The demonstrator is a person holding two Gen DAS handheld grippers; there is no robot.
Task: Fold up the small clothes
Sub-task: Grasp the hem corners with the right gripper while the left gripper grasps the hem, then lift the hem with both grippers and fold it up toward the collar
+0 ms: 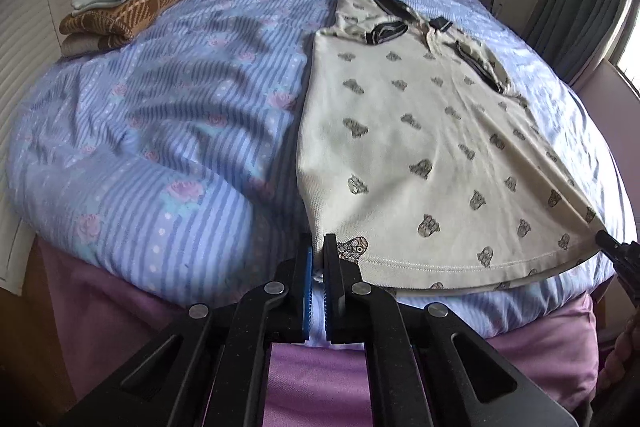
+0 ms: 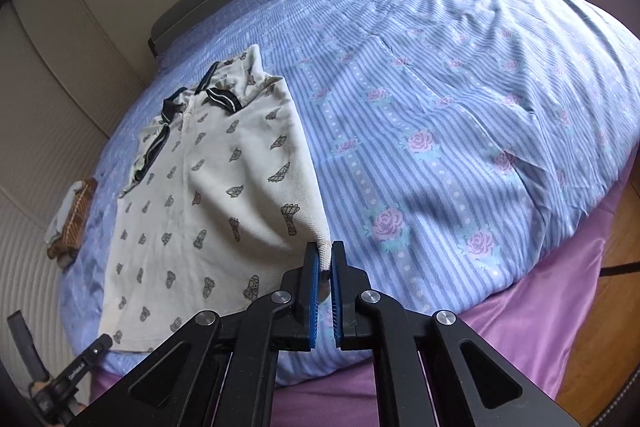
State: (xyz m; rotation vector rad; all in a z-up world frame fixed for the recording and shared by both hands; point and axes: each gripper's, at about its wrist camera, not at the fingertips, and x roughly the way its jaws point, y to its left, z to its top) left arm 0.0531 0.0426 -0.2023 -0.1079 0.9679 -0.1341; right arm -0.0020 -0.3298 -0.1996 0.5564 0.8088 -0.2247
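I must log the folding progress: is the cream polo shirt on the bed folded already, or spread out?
Spread out. The cream polo shirt lies at full length on the bedcover, collar far, hem near, both hem corners pinched.

polo shirt (image 1: 420,131): cream knit cloth, matt, finely ribbed
bedcover (image 2: 460,99): soft woven cotton, matt, creased
left gripper (image 1: 318,255): matt black plastic, ridged blue pads, bright metal rivets
undersheet (image 2: 532,307): lilac, faint sheen

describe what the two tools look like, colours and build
Both the left tool and the right tool are matte black, with angular linkage arms joined by round silver rivets. Each finger carries a ribbed blue pad. No cables or sleeves show.
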